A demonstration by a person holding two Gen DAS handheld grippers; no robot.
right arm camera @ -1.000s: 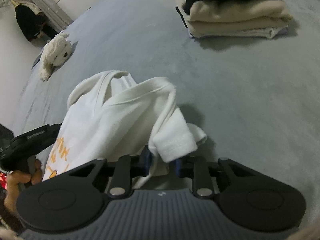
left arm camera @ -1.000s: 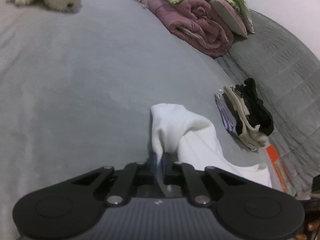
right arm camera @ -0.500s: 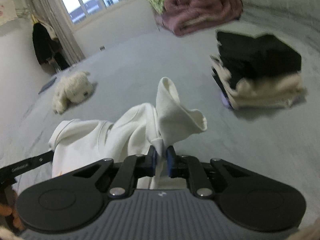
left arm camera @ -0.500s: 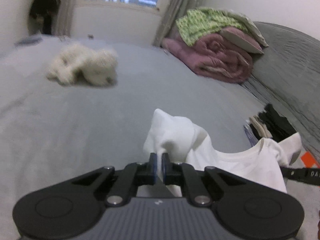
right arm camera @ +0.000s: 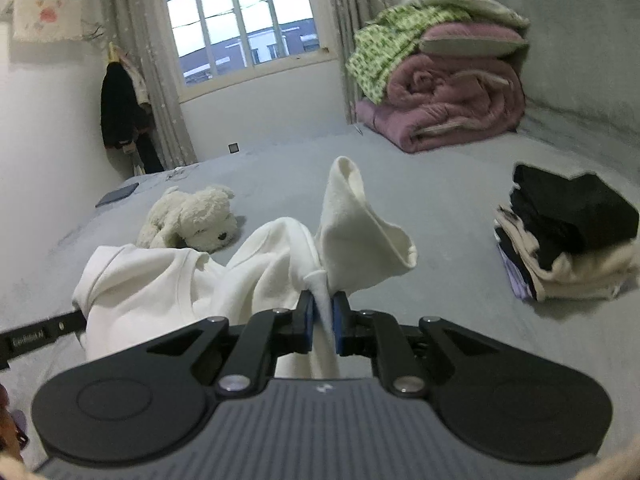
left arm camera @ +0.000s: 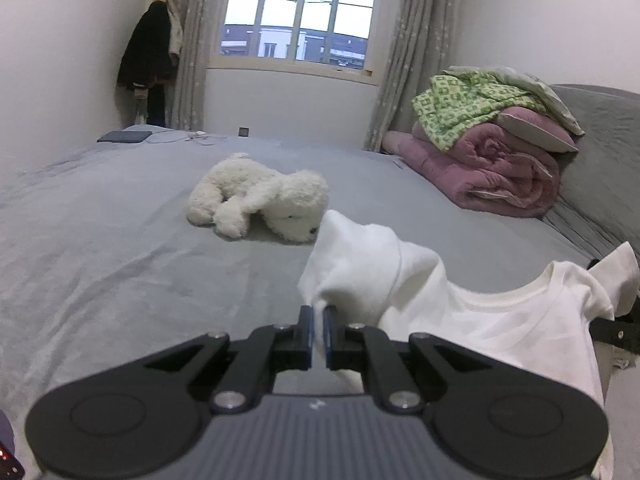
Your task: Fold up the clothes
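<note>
A white T-shirt hangs lifted above the grey bed, stretched between both grippers. My left gripper is shut on the shirt near one sleeve. My right gripper is shut on the white T-shirt near the other sleeve, whose cuff sticks up in front of it. The collar faces the cameras. In the right wrist view the left gripper's black finger shows at the left edge. The shirt's lower part is hidden below the grippers.
A white plush dog lies mid-bed. Folded clothes, black on cream, are stacked on the right. A rolled pink quilt with green bedding sits by the grey headboard. A dark coat hangs in the corner beside the window.
Both grippers have risen and tilted up from looking down at the bed to looking across the room. The shirt came up off the bed with them and now spreads between them.
</note>
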